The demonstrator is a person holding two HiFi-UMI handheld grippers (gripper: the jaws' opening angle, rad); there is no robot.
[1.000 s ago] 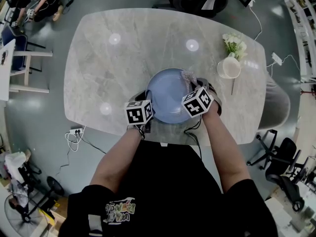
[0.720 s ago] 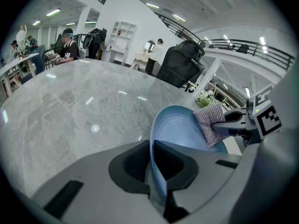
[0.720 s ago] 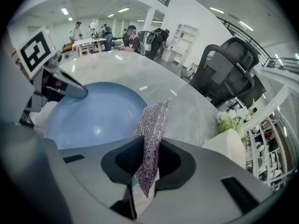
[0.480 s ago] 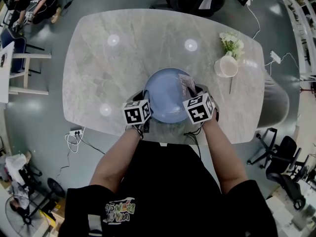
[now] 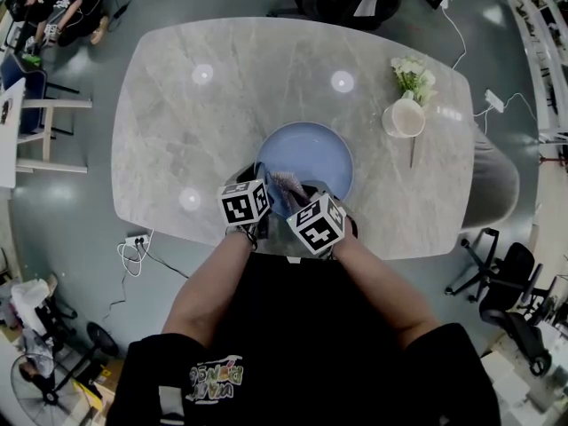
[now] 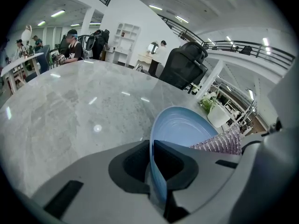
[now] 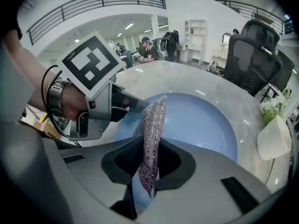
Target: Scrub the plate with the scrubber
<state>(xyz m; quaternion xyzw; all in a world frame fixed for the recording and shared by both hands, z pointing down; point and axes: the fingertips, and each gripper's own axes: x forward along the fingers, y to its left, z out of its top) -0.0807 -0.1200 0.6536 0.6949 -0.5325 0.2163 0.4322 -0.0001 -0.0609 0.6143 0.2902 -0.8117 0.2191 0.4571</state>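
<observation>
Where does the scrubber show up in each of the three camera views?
Head view: scrubber just below centre, over the blue plate's near-left part.
Left gripper view: scrubber at lower right, beside the plate.
Right gripper view: scrubber at centre, upright, clamped between the jaws.
Shared landmark: the blue plate, visible in all three.

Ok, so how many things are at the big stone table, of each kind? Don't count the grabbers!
Round light-blue plate: 1
Sparkly purple mesh scrubber: 1
White cup: 1
Bunch of white flowers: 1
Total: 4
</observation>
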